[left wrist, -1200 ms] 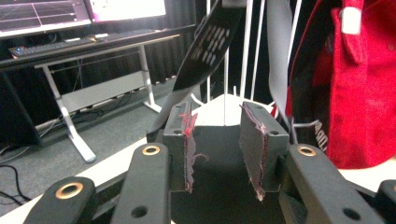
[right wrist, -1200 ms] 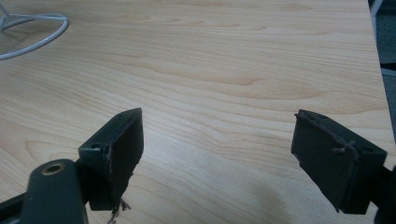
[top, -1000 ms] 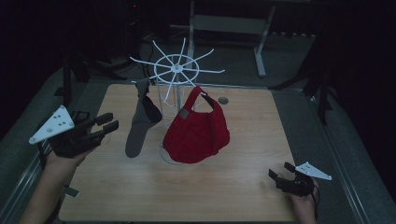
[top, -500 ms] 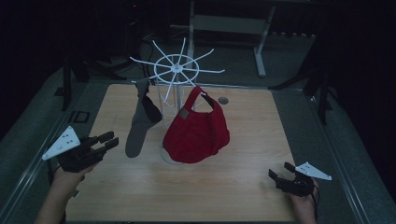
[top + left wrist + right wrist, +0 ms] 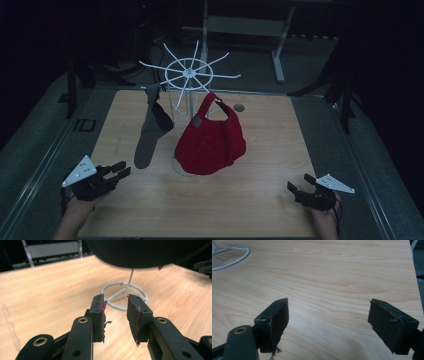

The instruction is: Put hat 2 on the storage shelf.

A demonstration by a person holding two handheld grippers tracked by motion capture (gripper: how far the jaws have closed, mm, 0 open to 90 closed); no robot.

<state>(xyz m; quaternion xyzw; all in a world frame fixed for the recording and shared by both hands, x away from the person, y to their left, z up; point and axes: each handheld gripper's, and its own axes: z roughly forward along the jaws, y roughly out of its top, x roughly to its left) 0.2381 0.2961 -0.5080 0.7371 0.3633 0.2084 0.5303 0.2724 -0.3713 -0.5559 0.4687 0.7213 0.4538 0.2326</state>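
While a red bag [image 5: 210,145] hangs on the white rack [image 5: 187,75] beside what may be a grey sock [image 5: 150,127], both grippers, left [image 5: 122,170] and right [image 5: 295,189], rest gaping and empty on the table [image 5: 260,150].

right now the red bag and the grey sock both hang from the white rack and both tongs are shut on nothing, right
Only the last part is wrong. The red bag and grey sock do hang from the white rack, but both tongs are open, holding nothing. The left gripper view shows a gap at the left tongs, and the right gripper view a wider gap at the right tongs.
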